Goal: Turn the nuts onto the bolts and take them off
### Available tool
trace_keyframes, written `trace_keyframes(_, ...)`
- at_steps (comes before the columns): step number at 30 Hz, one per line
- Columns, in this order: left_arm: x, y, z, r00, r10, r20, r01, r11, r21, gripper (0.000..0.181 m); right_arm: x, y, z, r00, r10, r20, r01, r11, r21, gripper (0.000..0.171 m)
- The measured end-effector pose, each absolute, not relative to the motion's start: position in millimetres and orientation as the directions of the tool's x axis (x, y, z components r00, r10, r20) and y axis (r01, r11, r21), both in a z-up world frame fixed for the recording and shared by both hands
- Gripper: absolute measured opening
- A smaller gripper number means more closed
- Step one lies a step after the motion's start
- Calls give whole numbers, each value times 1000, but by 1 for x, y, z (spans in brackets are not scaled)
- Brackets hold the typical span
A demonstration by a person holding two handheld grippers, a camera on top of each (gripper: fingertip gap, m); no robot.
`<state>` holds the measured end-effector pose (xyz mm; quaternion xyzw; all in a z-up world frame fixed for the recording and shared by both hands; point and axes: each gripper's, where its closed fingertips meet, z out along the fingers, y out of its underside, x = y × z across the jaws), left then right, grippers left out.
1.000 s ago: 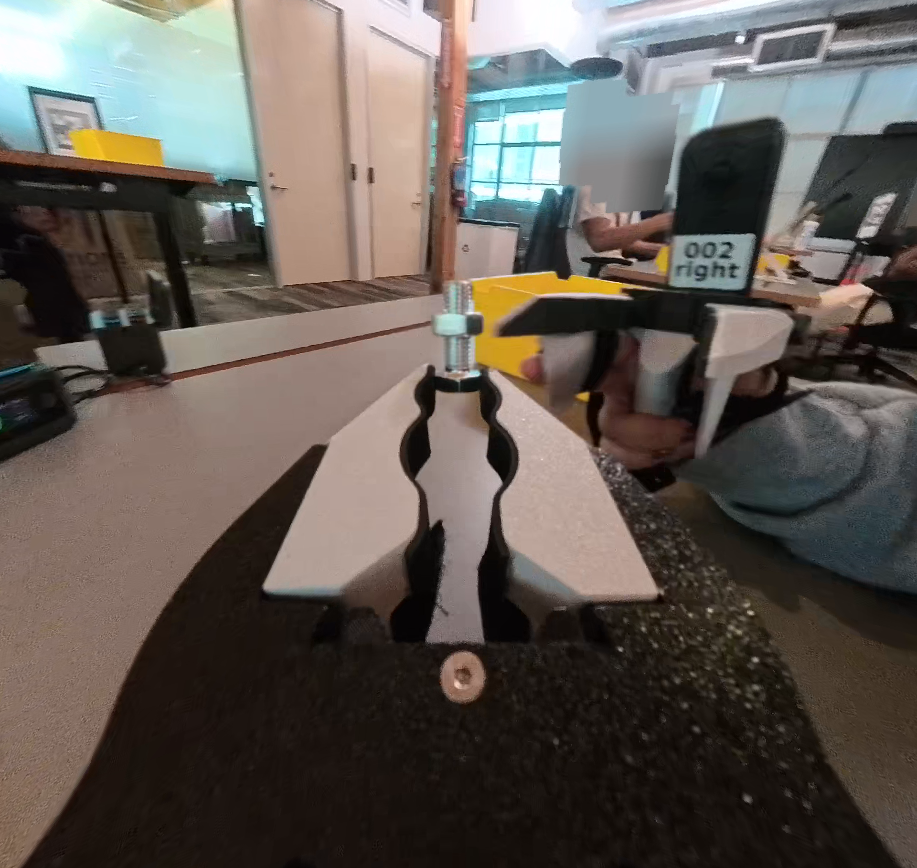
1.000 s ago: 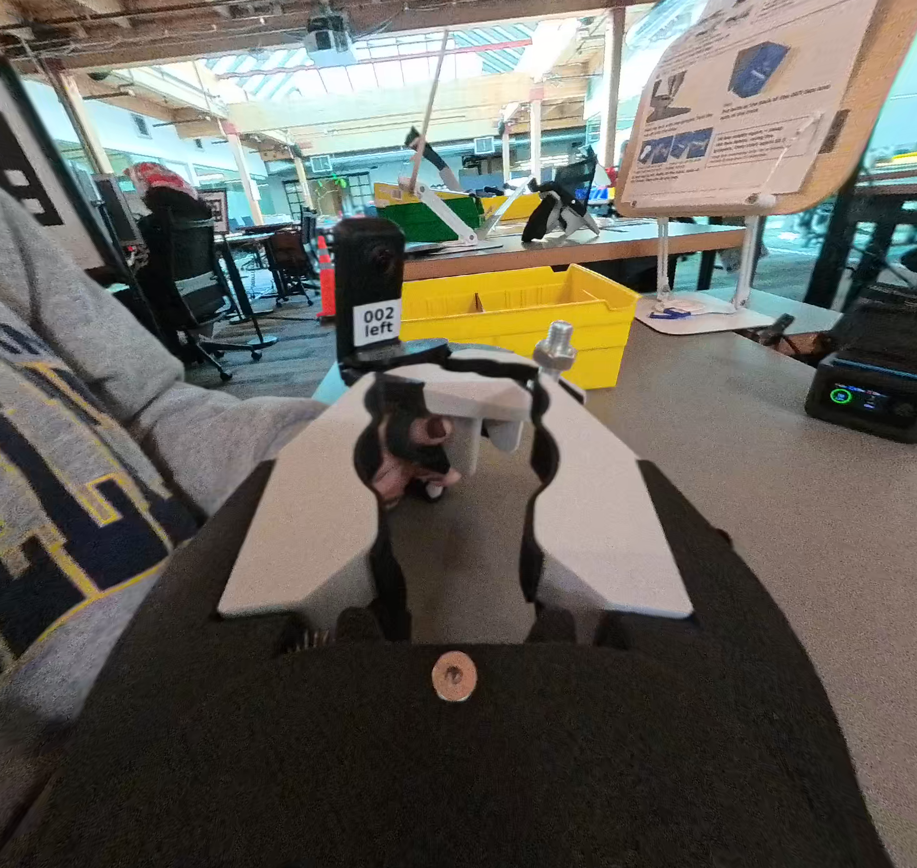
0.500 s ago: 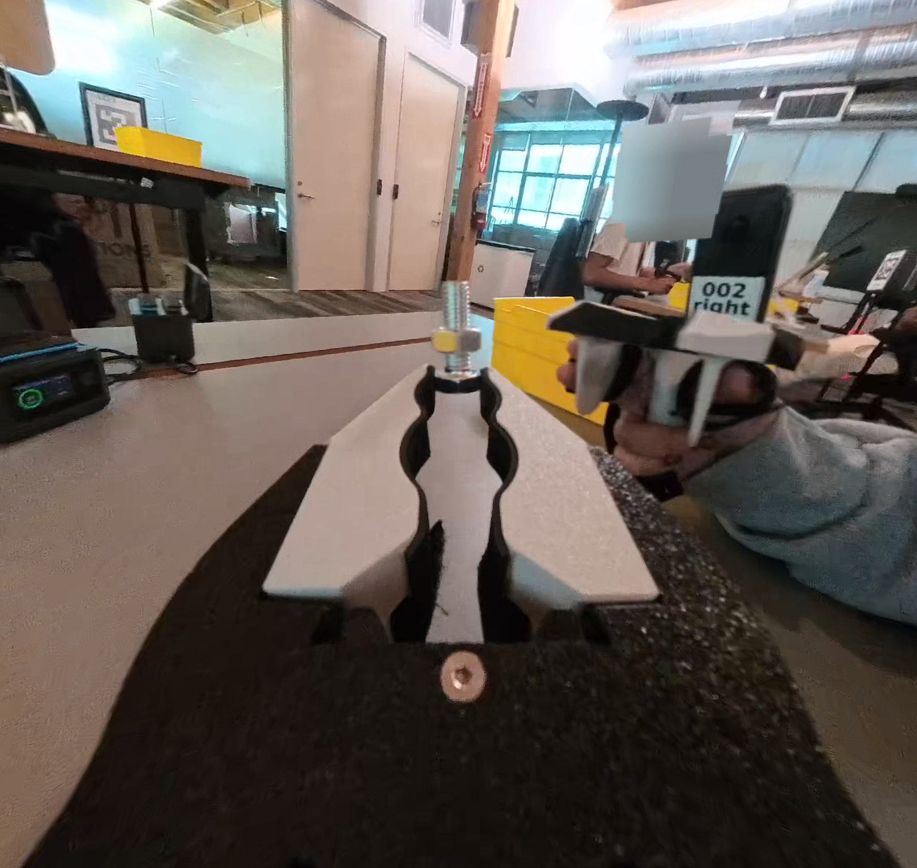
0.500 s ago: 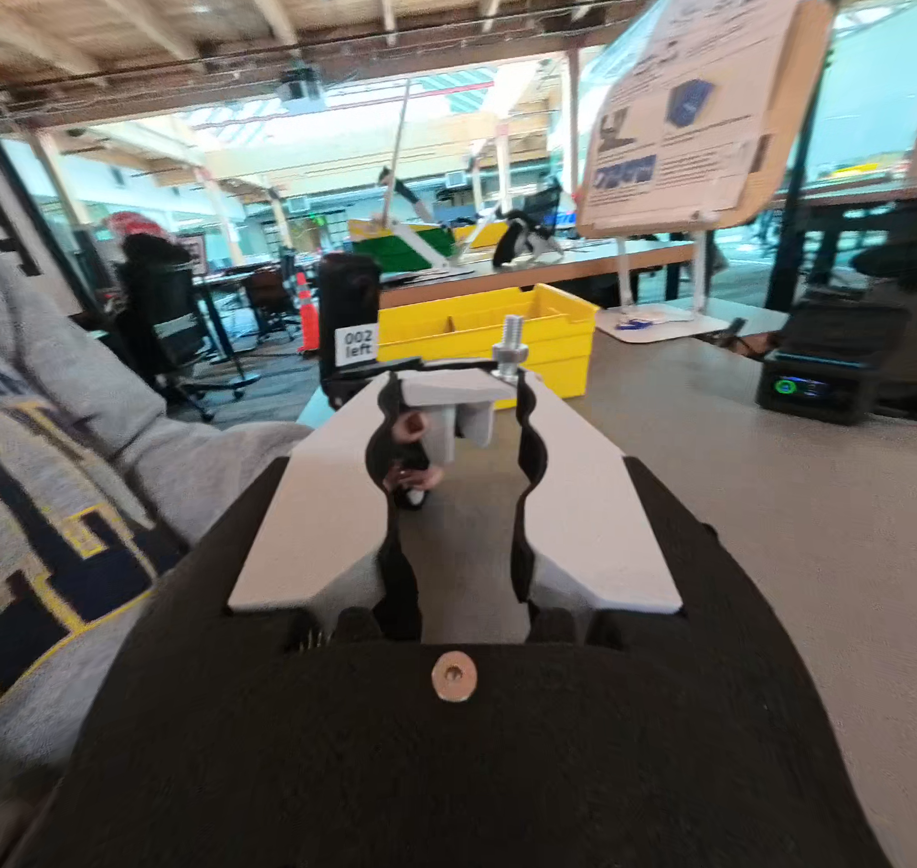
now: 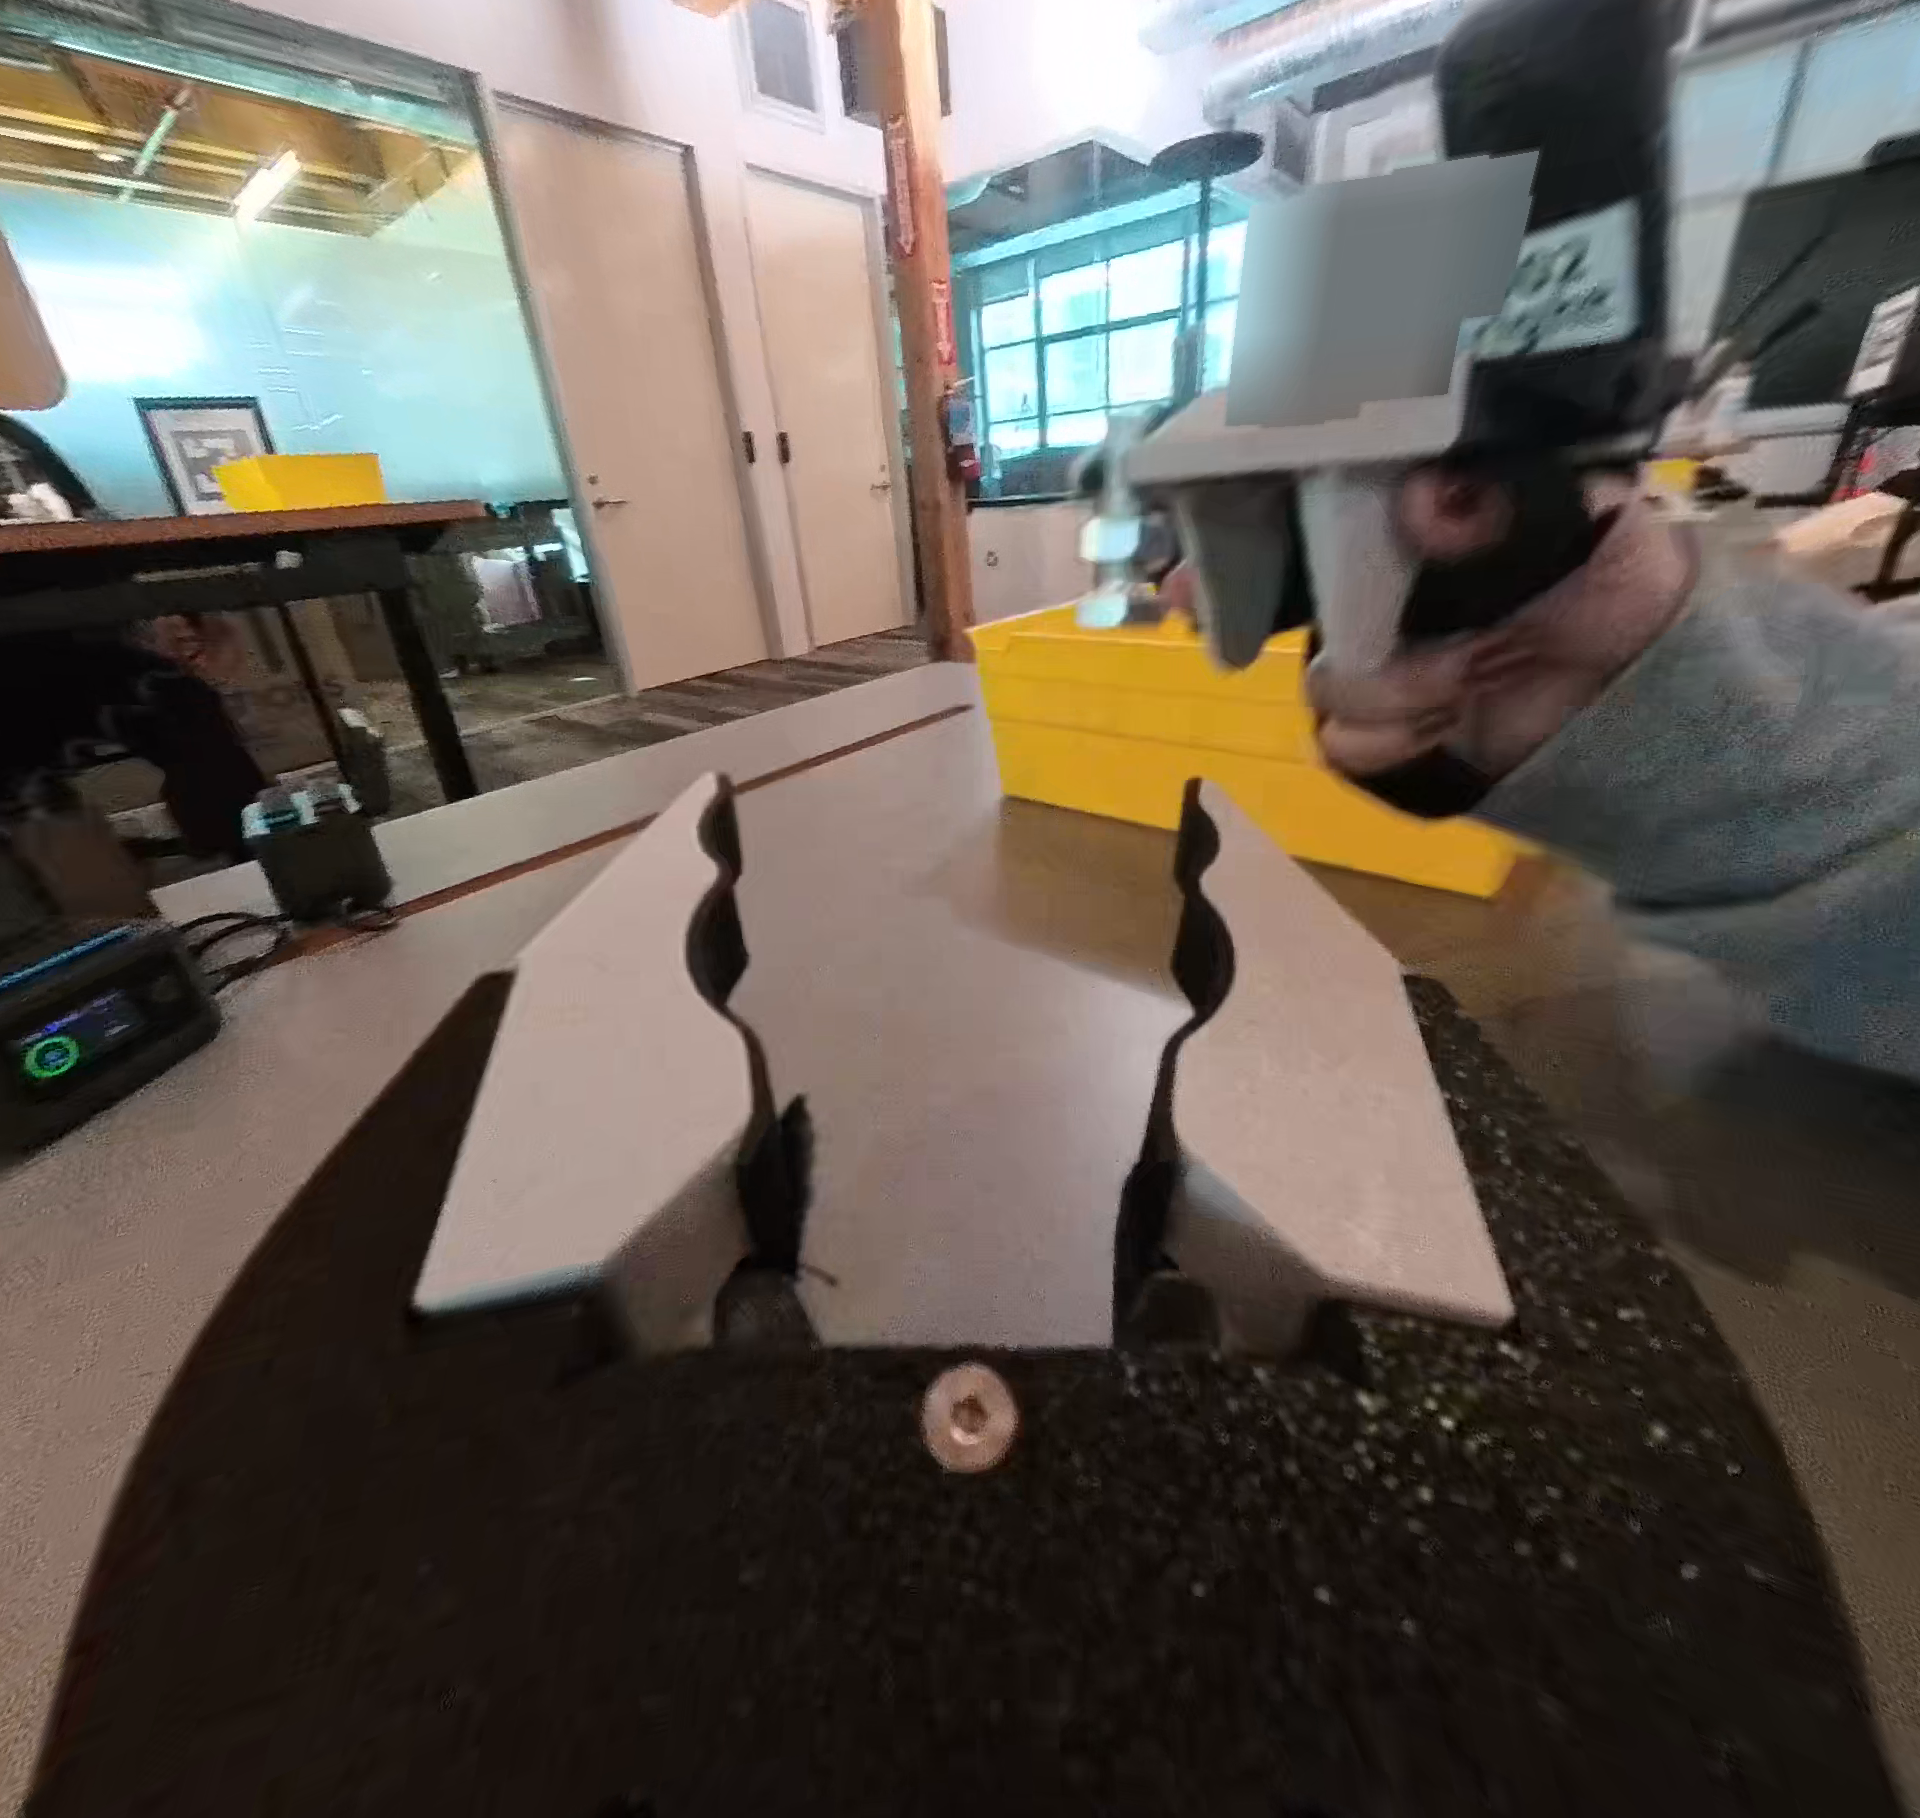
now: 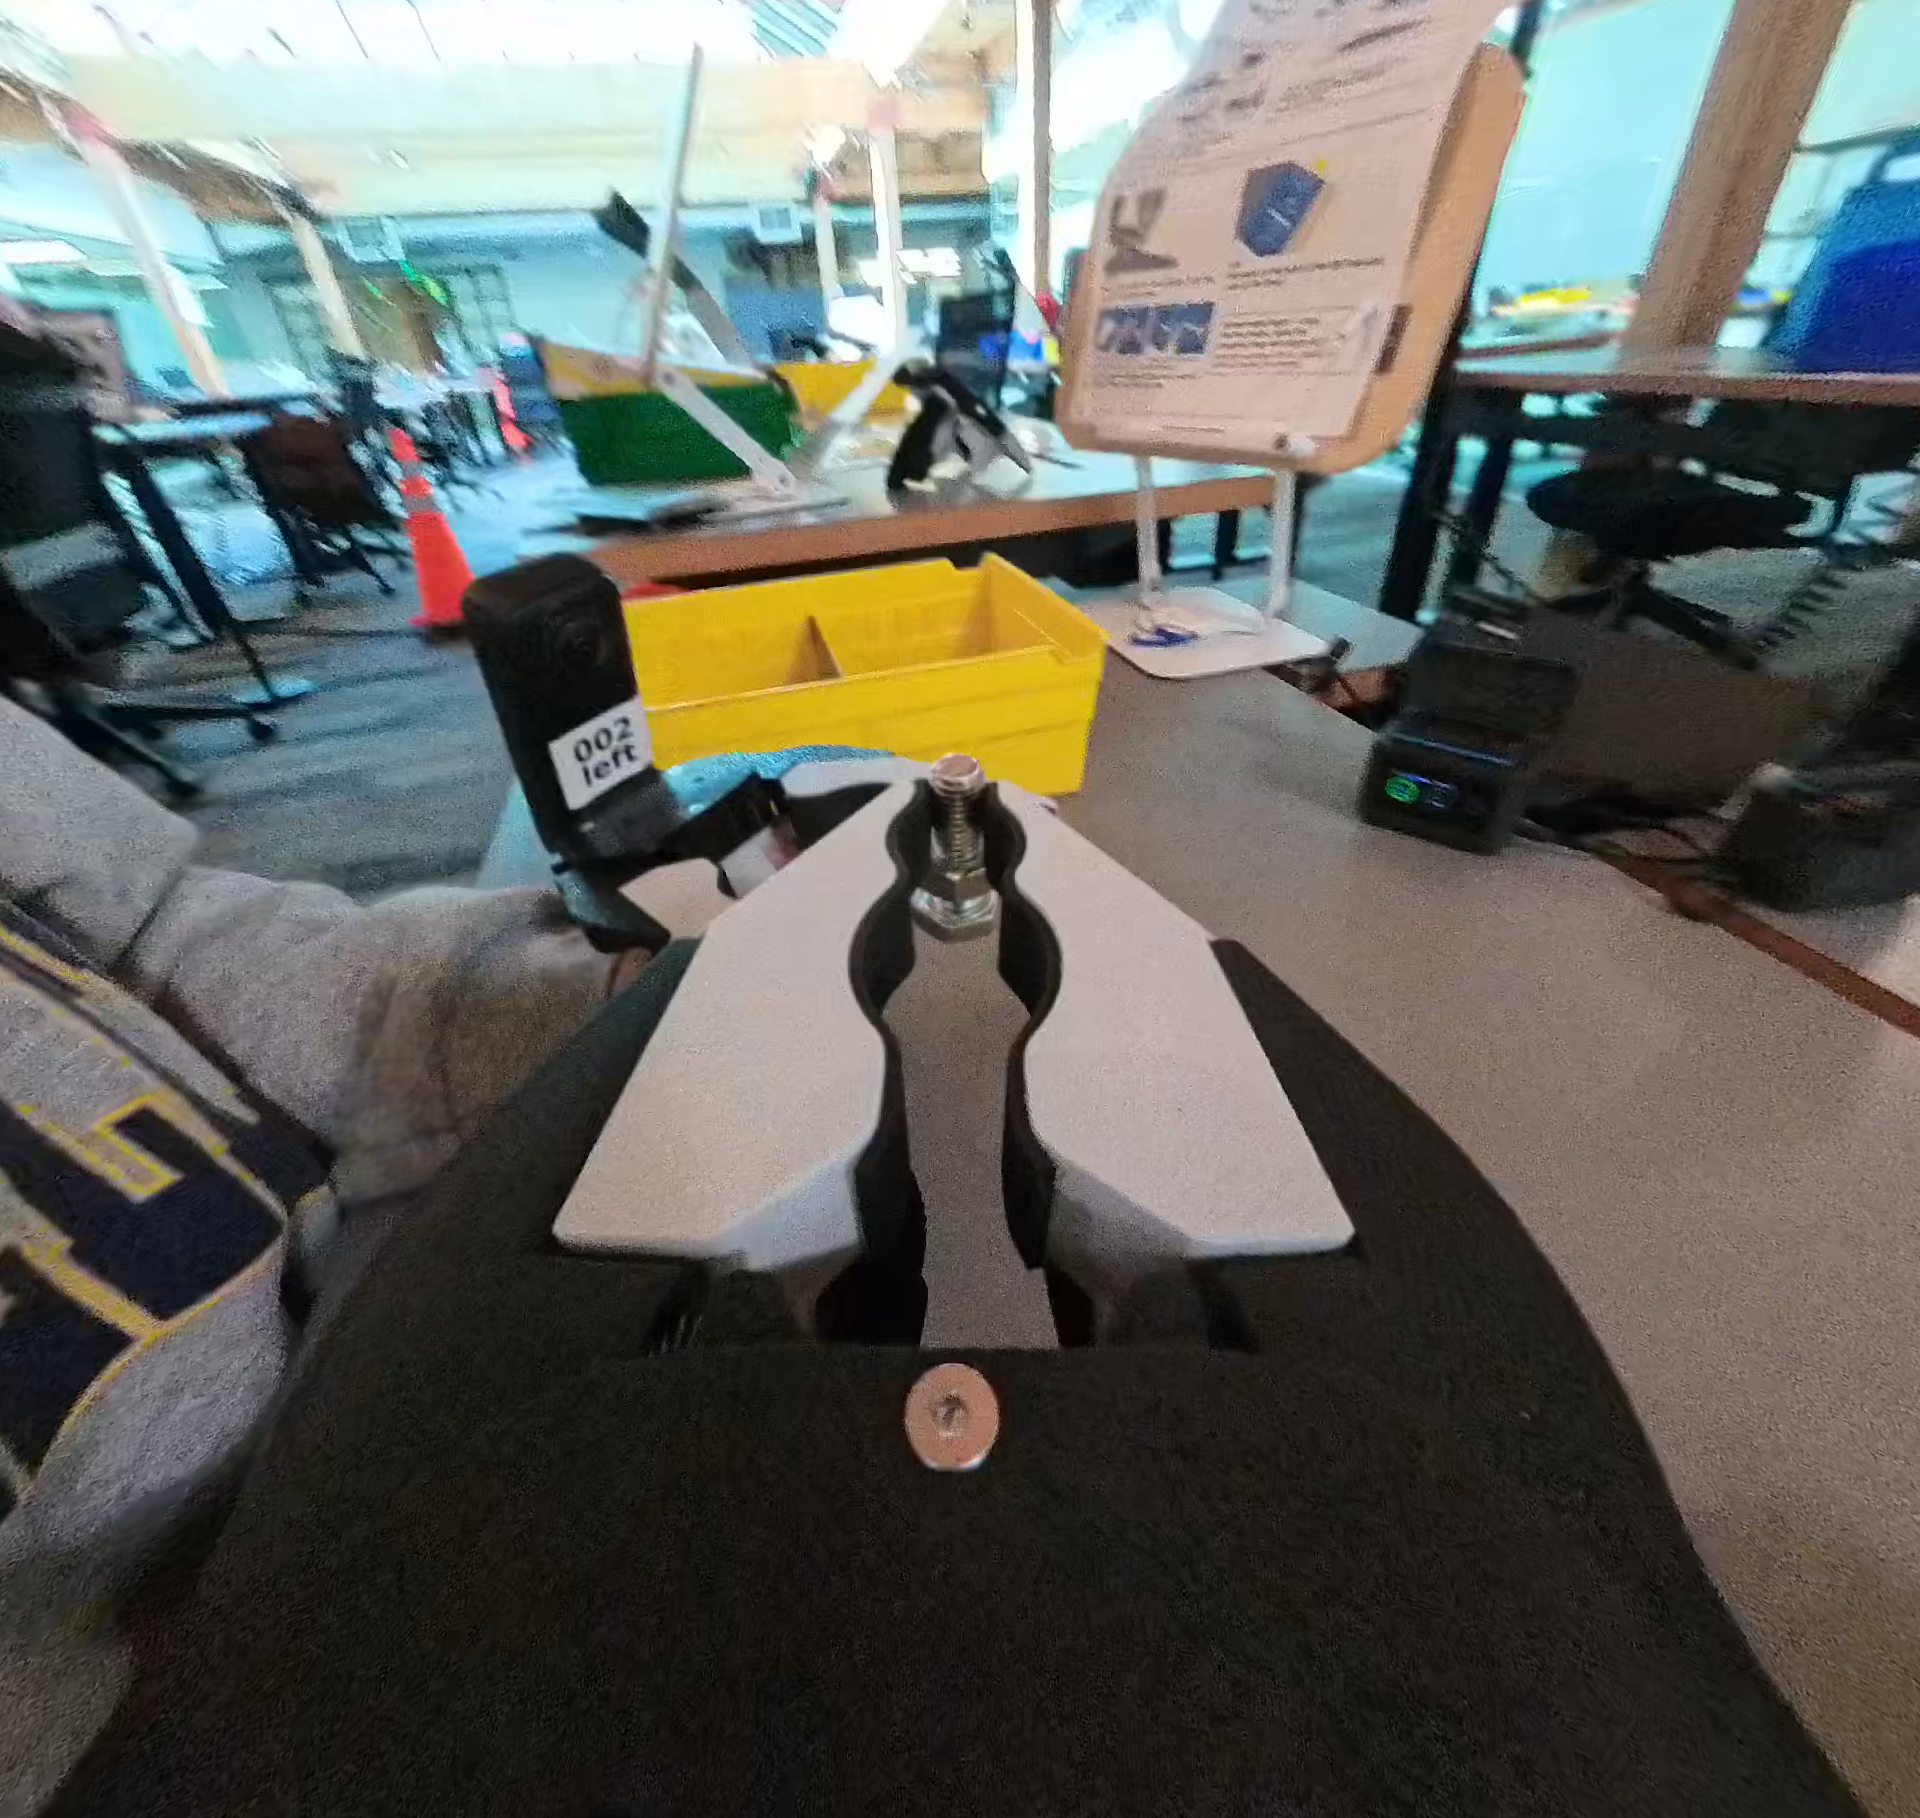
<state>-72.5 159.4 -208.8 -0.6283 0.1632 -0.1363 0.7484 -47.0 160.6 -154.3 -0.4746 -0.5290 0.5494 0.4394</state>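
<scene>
A: Where does the bolt (image 6: 957, 838) sit, taking the yellow bin (image 6: 873, 688) as the mark?

B: In the right wrist view it stands upright just in front of the bin's near wall, pinched between the tips of the right gripper (image 6: 956, 833). The nut (image 6: 954, 908) is threaded on its shank, low down, below the pinch point.

A: So the right gripper is clenched?

B: Yes, its two white fingers (image 6: 1143, 1062) are drawn close together and grasp the bolt's threaded shank.

A: And the left gripper (image 5: 956, 823)?

B: Released. Its jaws stand wide apart with only bare grey table (image 5: 935, 989) between them, and it points at the bin's left corner.

A: Does the bolt show from the left wrist view too?

B: Blurred, but yes: a silvery bolt and nut hang above the bin's rim, at the tip of the other gripper, held by a hand (image 5: 1475, 667) in a grey sleeve (image 5: 1745, 781).

A: Anything else near the bin?

B: To its right in the right wrist view, a small black device (image 6: 1455, 760) with a green light sits on the table, and behind the bin a board on a white stand (image 6: 1278, 210) carries a printed sheet. To the bin's left, the left gripper's black camera (image 6: 561, 688) leans slightly.
</scene>
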Motion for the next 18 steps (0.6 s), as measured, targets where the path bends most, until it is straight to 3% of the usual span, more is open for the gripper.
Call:
trace_keyframes(4, -78, 160, -206, 929, -360, -92, -20, 198, -980, 96, 43, 226, -144, 187, 979, 75, 374, 0, -927, 8)
trace_keyframes(8, -78, 161, -206, 932, -350, -92, -24, 195, -980, 106, 156, 299, -207, 497, 856, 142, 716, -313, -624, 8)
trace_keyframes(11, -77, 161, -206, 932, -350, -97, -29, 194, -981, 107, 207, 315, -273, 565, 819, 99, 799, -514, -311, 8)
trace_keyframes(14, -78, 162, -209, 934, -345, -95, -38, 169, -985, 105, 224, 314, -313, 575, 816, 69, 815, -563, -135, 8)
trace_keyframes(18, -75, 162, -208, 932, -353, -87, -40, 139, -989, 103, 223, 319, -329, 580, 810, 88, 814, -570, -112, 9)
